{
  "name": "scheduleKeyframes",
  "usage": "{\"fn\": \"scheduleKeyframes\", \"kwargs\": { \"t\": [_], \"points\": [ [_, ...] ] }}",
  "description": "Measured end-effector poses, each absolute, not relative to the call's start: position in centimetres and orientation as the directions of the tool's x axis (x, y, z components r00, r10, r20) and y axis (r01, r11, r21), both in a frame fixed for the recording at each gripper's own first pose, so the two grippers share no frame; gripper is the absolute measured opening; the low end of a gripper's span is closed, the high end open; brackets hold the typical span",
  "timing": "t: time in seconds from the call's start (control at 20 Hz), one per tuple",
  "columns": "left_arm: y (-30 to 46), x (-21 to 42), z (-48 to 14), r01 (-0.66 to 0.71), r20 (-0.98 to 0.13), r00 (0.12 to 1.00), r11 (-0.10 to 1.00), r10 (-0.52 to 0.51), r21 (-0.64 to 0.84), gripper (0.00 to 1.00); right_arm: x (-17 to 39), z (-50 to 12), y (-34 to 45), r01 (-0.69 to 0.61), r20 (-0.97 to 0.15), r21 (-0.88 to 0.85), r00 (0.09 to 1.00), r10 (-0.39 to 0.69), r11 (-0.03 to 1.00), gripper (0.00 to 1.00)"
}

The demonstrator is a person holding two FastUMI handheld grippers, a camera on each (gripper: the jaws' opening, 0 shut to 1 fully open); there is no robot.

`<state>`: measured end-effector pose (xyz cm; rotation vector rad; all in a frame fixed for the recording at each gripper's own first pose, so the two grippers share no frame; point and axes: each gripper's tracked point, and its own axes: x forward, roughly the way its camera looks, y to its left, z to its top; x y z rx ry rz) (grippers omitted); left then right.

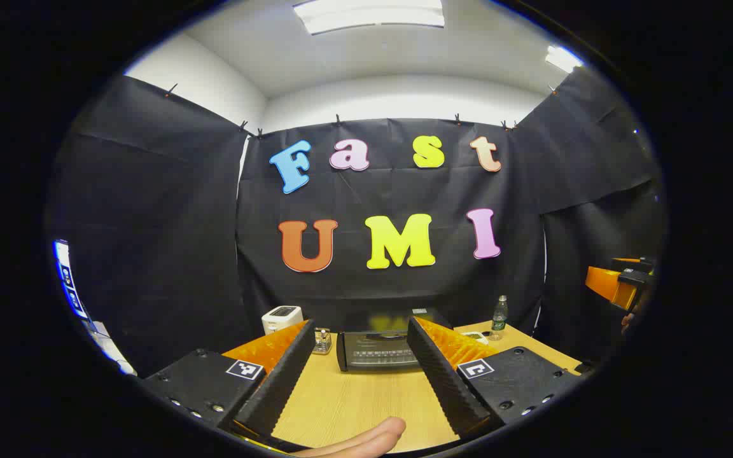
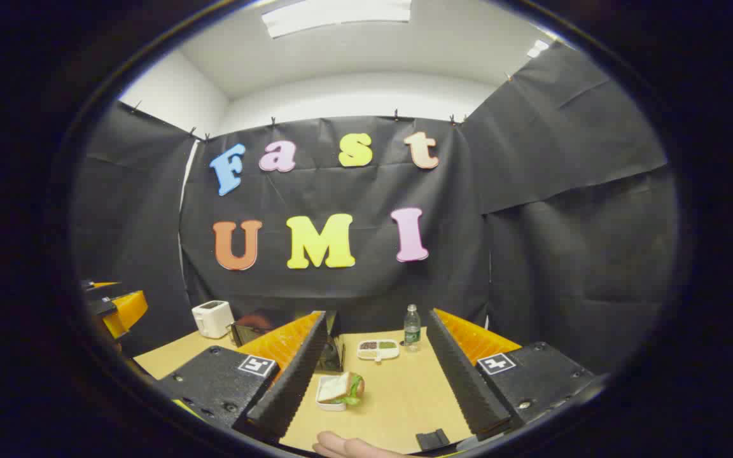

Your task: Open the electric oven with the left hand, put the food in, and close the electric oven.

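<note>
Work on the task looks barely begun: the electric oven stands at the far side of the wooden table with its glass door apparently shut, though the near fingers cover its edges, and the food lies outside it. All 3 steps seem left: opening the door with the left gripper, putting the food in, and closing up.

Largest first, the oven sits far and centred in the left gripper view, framed between that gripper's 2 fingers. In the right gripper view it is partly hidden behind the left-hand finger. To its left stands a white toaster, and a small glass jar is just beside the oven's left wall; what the jar holds is too small to tell. A plastic bottle stands far right, near a divided tray with dark and green fillings in its compartments. Nearer, a small white dish carries a sandwich with green leaves showing, which I take to be the food.

The left gripper is spread wide, grasping nothing, above the near table and well apart from the oven. The right gripper is likewise wide apart and empty, with the sandwich dish between its fingers but untouched.
</note>
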<state>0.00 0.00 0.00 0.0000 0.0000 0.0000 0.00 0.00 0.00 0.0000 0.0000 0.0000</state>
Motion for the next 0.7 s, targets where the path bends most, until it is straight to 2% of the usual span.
{"fn": "scheduleKeyframes", "kwargs": {
  "t": [0.7],
  "points": [
    [-1.2,-0.8,-1.2,0.022,-0.002,1.000,1.000,-0.022,-0.004,0.95,-0.5,-0.3,0.7,-0.025,-0.001,-0.026,1.000,0.025,0.999,1.00]
  ]
}}
